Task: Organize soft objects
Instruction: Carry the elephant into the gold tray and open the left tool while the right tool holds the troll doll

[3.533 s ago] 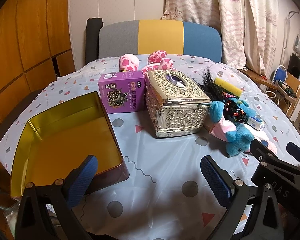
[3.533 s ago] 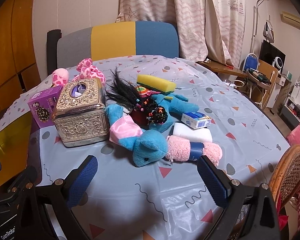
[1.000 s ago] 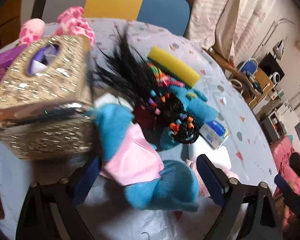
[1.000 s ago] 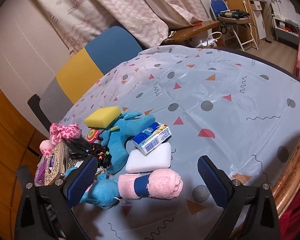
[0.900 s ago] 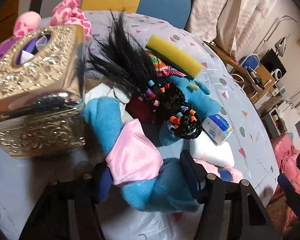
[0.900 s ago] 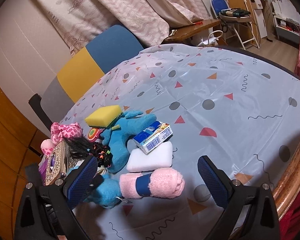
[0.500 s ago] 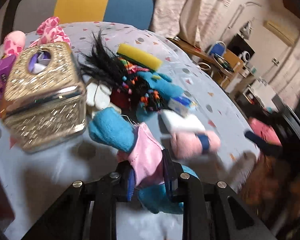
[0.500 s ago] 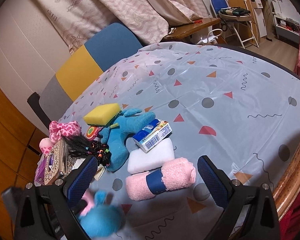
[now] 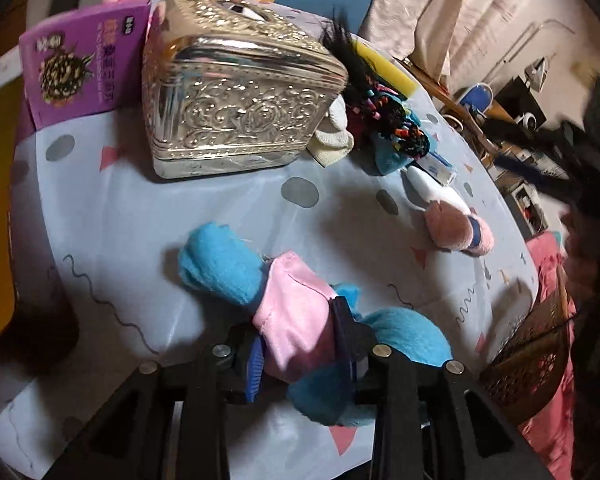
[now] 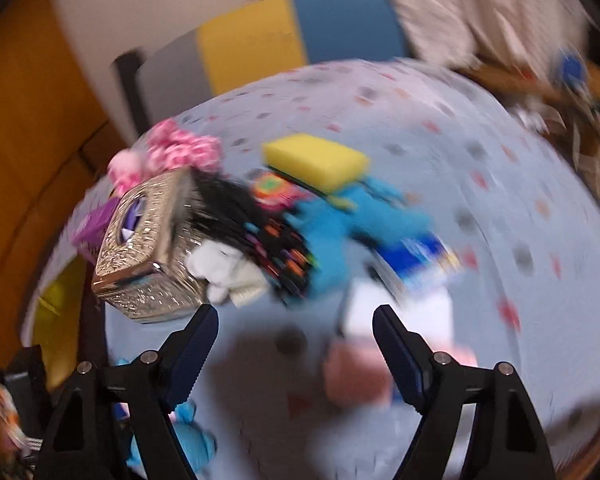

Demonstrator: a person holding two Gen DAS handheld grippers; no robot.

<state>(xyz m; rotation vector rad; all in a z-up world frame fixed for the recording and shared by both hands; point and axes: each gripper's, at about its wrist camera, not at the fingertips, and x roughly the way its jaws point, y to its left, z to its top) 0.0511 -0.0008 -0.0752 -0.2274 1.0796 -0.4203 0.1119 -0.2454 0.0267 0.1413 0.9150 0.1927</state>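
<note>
Seen from the left wrist camera, the left claw [image 9: 302,346] is sitting at the bottom centre of the frame, its blue pads [image 9: 255,362] pinching the pink cloth middle of a blue plush toy with a pink garment [image 9: 260,292]; its jaws are easing slightly apart, yet the pads are pressing on the fabric. The toy is hanging over a round bench covered in a pale blue cloth printed with dots and triangles [image 9: 204,216]. An ornate silver metal tissue box [image 9: 236,96] is standing in the upper centre, with a purple cardboard box [image 9: 84,68] touching its left side in the upper left. Just right of the tissue box, a cream-coloured sock [image 9: 332,140] and a black feathery bundle with coloured beads [image 9: 384,108] are lying together. A rolled pink towel with a blue band [image 9: 458,232] is resting at the right of centre, well apart from the toy. The right wrist picture is badly blurred. There the right claw [image 10: 294,354] is filling the bottom of the frame, its jaws spread and closing with nothing between them. A rectangular yellow sponge [image 10: 314,162] is lying above the centre, atop a second blue plush toy [image 10: 340,220].
</note>
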